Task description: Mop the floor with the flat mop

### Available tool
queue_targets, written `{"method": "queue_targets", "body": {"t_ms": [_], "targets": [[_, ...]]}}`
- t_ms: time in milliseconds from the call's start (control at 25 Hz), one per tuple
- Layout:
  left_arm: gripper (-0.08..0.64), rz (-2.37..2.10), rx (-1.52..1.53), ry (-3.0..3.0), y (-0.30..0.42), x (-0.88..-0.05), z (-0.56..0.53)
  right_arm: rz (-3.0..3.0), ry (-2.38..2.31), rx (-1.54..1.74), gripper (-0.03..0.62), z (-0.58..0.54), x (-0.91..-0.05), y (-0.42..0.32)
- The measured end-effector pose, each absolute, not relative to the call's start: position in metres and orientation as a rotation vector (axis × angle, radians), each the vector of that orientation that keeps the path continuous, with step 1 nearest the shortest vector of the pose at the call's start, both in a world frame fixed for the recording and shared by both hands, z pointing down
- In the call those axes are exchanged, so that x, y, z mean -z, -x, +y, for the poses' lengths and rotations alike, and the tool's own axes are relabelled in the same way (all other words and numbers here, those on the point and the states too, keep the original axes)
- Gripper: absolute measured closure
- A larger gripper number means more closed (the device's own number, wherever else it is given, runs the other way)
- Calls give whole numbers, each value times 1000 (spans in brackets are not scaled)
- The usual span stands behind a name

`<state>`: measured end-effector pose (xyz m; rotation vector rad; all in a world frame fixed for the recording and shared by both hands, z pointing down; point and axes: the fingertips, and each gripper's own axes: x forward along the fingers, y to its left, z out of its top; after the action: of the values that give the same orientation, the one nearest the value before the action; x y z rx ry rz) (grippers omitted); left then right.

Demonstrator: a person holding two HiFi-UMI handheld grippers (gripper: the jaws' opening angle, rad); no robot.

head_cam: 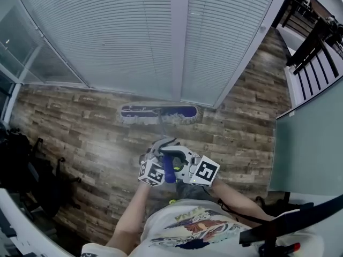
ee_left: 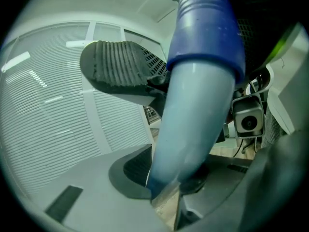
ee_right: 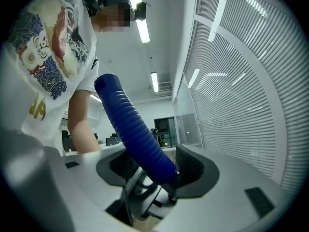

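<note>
One flat mop point(head_cam: 158, 112) is lying on the wooden floor point(head_cam: 80, 127), far by the blinds point(head_cam: 107, 36). Two hand-held grippers are pinching its one handle point(head_cam: 169, 167): the left hand-held gripper point(ee_left: 159, 124) on the pale shaft, the right hand-held gripper point(ee_right: 157, 170) on the blue ribbed grip.

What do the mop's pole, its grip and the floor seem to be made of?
Pole: smooth, glossy pale-blue tube, probably coated metal or plastic.
Grip: dark blue and ribbed, likely plastic or rubber.
Floor: planks with wood grain and a sheen, possibly laminate or real wood.
</note>
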<state>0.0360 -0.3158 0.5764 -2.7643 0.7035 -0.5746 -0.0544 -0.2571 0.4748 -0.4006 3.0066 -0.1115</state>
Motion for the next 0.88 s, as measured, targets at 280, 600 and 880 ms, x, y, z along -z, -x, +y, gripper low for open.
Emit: {"method": "queue_targets", "body": {"t_ms": [280, 600, 880], "targets": [[494, 666, 609, 2768, -48, -573, -368, 2988, 431, 205, 350, -312, -471, 42], [492, 779, 574, 2794, -28, -576, -335, 3012, 387, 249, 348, -271, -475, 60], [492, 797, 541, 2801, -3, -571, -233, 3043, 372, 244, 348, -168, -473, 87]]}}
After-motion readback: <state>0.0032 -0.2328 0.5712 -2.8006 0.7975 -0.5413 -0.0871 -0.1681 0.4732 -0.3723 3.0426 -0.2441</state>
